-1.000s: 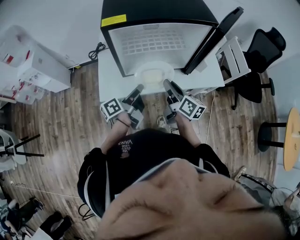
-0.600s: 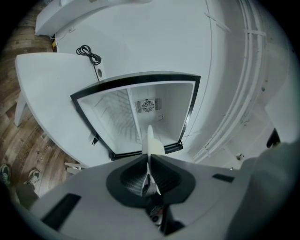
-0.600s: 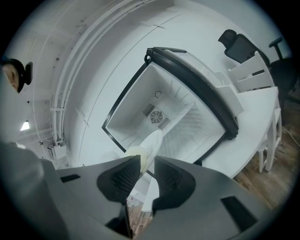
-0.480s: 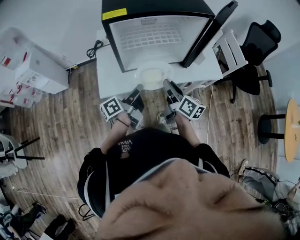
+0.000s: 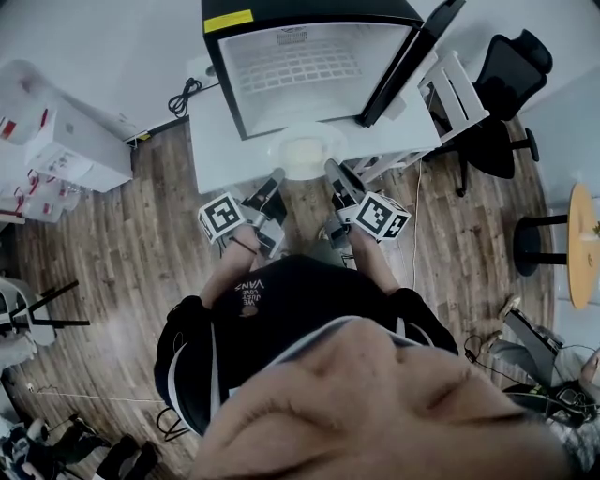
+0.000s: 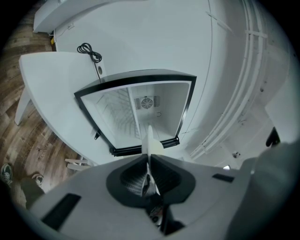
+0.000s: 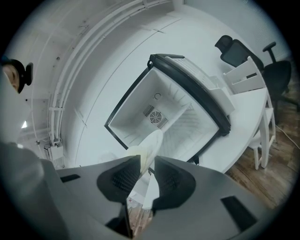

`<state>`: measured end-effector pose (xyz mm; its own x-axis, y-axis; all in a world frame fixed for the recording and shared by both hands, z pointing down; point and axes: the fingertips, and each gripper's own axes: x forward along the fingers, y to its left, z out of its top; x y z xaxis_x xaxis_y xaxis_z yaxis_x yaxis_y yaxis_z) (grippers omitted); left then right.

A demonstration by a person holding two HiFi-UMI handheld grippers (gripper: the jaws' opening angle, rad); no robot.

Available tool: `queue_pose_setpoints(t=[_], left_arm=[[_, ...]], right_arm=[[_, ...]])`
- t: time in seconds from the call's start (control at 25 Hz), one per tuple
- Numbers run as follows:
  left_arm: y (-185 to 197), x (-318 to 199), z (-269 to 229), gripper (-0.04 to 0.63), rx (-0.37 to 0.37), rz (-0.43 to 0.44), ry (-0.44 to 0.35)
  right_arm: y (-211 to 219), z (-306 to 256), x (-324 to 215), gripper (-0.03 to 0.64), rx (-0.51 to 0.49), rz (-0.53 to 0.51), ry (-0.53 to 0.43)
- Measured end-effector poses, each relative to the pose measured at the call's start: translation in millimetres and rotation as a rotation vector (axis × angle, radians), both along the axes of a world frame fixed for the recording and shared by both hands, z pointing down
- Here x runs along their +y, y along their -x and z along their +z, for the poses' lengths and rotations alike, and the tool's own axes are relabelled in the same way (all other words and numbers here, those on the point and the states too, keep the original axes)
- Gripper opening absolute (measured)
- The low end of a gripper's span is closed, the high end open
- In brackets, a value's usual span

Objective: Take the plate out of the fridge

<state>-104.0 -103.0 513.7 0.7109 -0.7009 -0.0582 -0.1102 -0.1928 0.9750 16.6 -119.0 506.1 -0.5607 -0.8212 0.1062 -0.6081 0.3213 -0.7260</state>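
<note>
Plate (image 5: 305, 153) hangs at upper centre of the head view, just outside the open fridge (image 5: 314, 66), over the white table (image 5: 214, 141). Left gripper (image 5: 277, 176) and right gripper (image 5: 331, 169) each pinch its rim on opposite sides. It is probably stiff, slick and breakable, so the rim is the place to hold. Wood floor (image 5: 112, 244) lies below.

The fridge (image 5: 309, 13) is black outside, white within, with a yellow label (image 5: 230, 20) at its upper left corner. The plate (image 5: 305, 150) is cream-white, the table (image 5: 212, 150) white, the floor (image 5: 103, 244) brown wood planks. Black-and-white square markers pattern the left hand-held gripper (image 5: 277, 175) and right hand-held gripper (image 5: 330, 167).
</note>
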Motion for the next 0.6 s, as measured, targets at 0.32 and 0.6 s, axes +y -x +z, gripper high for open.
queue_pose_setpoints(t=[0.32, 0.6], left_arm=[[-11, 4, 1, 0.035, -0.008, 0.005, 0.001], [-25, 0, -4, 0.035, 0.004, -0.001, 0.0]], right_arm=[[-12, -1, 4, 0.1, 0.007, 0.001, -0.002], [-26, -5, -1, 0.1, 0.027, -0.006, 0.005]])
